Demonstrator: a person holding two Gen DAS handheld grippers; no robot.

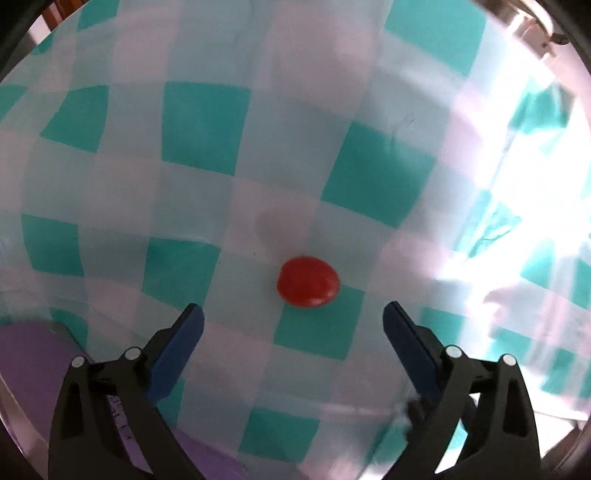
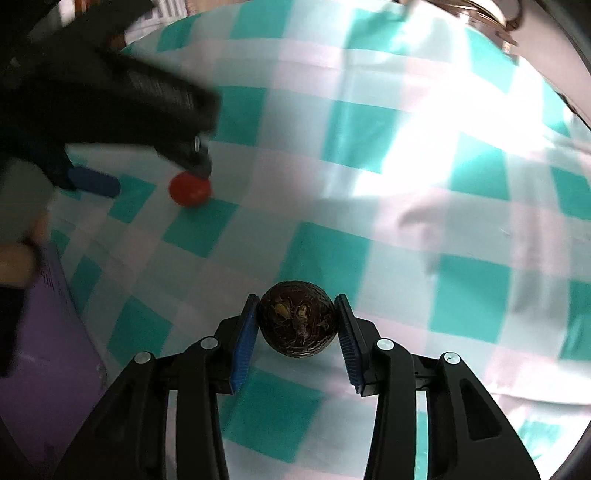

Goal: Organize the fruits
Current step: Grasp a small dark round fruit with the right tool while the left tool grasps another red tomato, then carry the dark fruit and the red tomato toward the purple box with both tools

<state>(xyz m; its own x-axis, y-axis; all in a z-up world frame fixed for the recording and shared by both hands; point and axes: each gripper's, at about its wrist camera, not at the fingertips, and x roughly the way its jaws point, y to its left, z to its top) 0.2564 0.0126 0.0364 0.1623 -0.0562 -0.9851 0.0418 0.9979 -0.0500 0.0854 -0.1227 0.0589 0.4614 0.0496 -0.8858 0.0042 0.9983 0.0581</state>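
Note:
A small red fruit (image 1: 308, 282) lies on the teal-and-white checked cloth (image 1: 221, 184). My left gripper (image 1: 293, 319) is open and empty, its blue fingers on either side just short of the fruit. In the right wrist view the red fruit (image 2: 190, 189) shows at the left with the left gripper (image 2: 159, 175) over it. My right gripper (image 2: 295, 312) is shut on a dark brown round fruit (image 2: 297, 319) and holds it above the cloth (image 2: 369, 184).
A purple container (image 2: 48, 369) sits at the lower left in the right wrist view and also shows in the left wrist view (image 1: 29, 354). A metal pot rim (image 1: 524, 22) is at the far right corner. The cloth is wrinkled at the right.

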